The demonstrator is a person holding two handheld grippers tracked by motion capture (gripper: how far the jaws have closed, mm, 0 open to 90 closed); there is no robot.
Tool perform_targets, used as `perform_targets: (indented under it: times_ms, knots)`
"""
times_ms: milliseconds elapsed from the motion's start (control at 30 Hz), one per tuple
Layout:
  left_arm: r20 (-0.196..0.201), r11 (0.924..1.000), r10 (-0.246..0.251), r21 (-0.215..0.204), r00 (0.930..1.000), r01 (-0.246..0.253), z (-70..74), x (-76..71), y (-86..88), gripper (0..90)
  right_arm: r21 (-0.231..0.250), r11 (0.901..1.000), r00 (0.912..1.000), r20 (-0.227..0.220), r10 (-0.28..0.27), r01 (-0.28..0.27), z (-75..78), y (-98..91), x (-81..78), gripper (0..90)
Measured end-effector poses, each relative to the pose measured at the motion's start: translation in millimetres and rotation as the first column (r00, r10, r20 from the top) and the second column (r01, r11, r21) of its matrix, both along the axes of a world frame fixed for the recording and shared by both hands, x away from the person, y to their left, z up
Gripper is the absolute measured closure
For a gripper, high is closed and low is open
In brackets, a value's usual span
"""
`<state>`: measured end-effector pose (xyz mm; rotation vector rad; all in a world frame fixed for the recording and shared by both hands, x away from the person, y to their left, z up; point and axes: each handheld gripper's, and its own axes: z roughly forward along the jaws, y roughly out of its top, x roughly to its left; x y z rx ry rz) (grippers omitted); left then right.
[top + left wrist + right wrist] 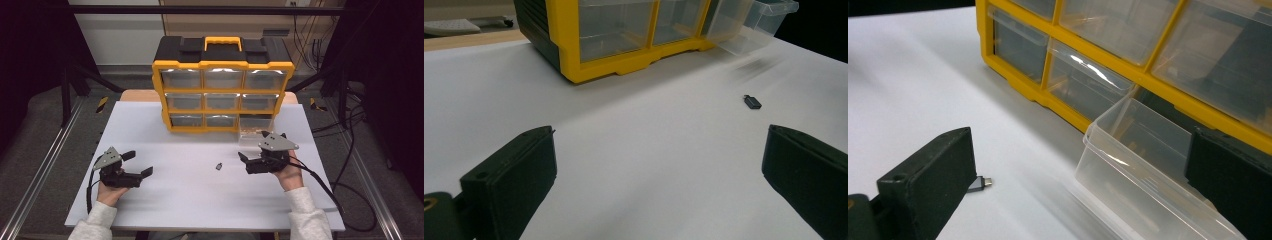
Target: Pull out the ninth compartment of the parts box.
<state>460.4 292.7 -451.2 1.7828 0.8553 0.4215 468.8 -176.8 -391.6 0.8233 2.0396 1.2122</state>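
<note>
- Organizer (222, 85): a boxy plastic cabinet in the upper centre of the high view, with a yellow frame, a black top and a yellow handle. It holds three rows of three clear drawers with glossy fronts.
- Drawer (254, 131): the bottom-right one is pulled out toward the lower right of the frame. It is thin, see-through plastic with a rounded rim, and small brownish bits lie in it. In the right gripper view it (1143, 170) spans the centre and lower right, its front corner standing between the jaws without touching them.
- Adapter (219, 166): a tiny dark, blocky piece with a short metal tip. It lies alone on the board, just below centre in the high view, between the two grippers and well apart from the drawer. In the left gripper view it (752, 102) sits right of centre; in the right gripper view its tip (982, 183) peeks out beside the left jaw.
- Board (200, 200): a flat, matte white sheet covering the table.
- Left gripper (141, 163): lower left of the high view, matte black, jaws spread wide and empty, held by a hand in a pale sleeve.
- Right gripper (253, 148): lower right, just below the drawer, jaws released and wide, gripping nothing.
</note>
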Motion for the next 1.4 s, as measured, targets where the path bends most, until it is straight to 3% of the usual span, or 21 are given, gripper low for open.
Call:
perform_targets:
  times_ms: [267,433,667,1200,1400]
  knots:
    - [0.000,1.0000,-0.002,-0.001,1.0000,0.002,0.4,-0.3,-0.2,0.6,0.089,0.9960,0.9999,-0.015,0.002,-0.001,-0.8,-15.2,-8.4,0.5]
    - [-0.001,1.0000,-0.004,0.004,1.0000,0.004,0.4,-0.1,-0.4,0.6,0.132,0.9912,0.9973,-0.070,0.022,-0.013,-6.6,-22.7,-12.1,0.5]
    - [-0.002,1.0000,-0.005,0.004,1.0000,0.005,0.2,0.2,-0.9,0.6,0.124,0.9921,0.9937,-0.108,0.028,-0.014,-20.2,-32.4,-15.8,0.5]
    - [0.002,0.9998,-0.017,0.005,0.9998,0.017,3.4,-1.4,-6.4,0.6,0.200,0.9797,0.9910,-0.132,0.021,0.006,-35.9,-58.4,-22.2,0.6]
    - [0.001,0.9997,-0.023,0.008,0.9997,0.023,3.3,-1.6,-9.0,0.6,0.198,0.9801,0.9893,-0.141,0.037,-0.009,-39.6,-64.6,-22.7,0.4]
